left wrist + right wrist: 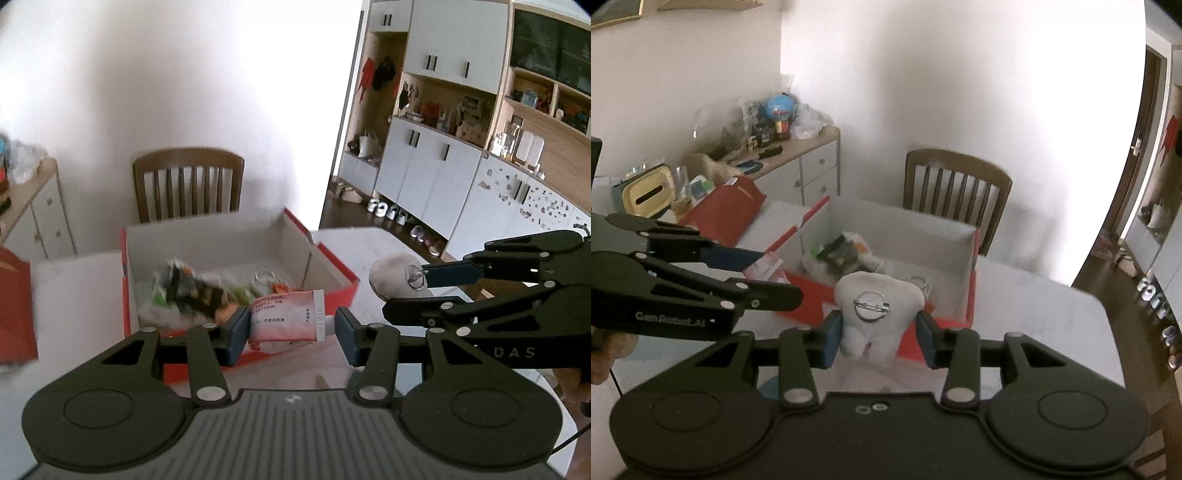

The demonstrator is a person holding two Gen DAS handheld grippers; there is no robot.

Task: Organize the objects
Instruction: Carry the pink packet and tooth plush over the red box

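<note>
Left wrist view: the biggest thing ahead of the left gripper (pixel 291 328) is the red shoebox (pixel 332 264), open, white inside, on the white table (pixel 369 243) just beyond the fingertips. Several small things already lie in it, blurred: a dark striped item (pixel 195 290) and a keyring (pixel 264 277) among them. So part of the sorting looks done.

Two pieces are not yet in. The left gripper pinches a pink tube (pixel 286 317) crosswise between its blue pads, hanging before the near wall of the box. To its right, the right gripper (pixel 880 334) clamps a white tooth-shaped plush (pixel 877 314) at its sides, a round metal pin (pixel 870 299) on its front, near the box's front edge.

What is left, I judge: carry both over the rim and release them inside.
</note>
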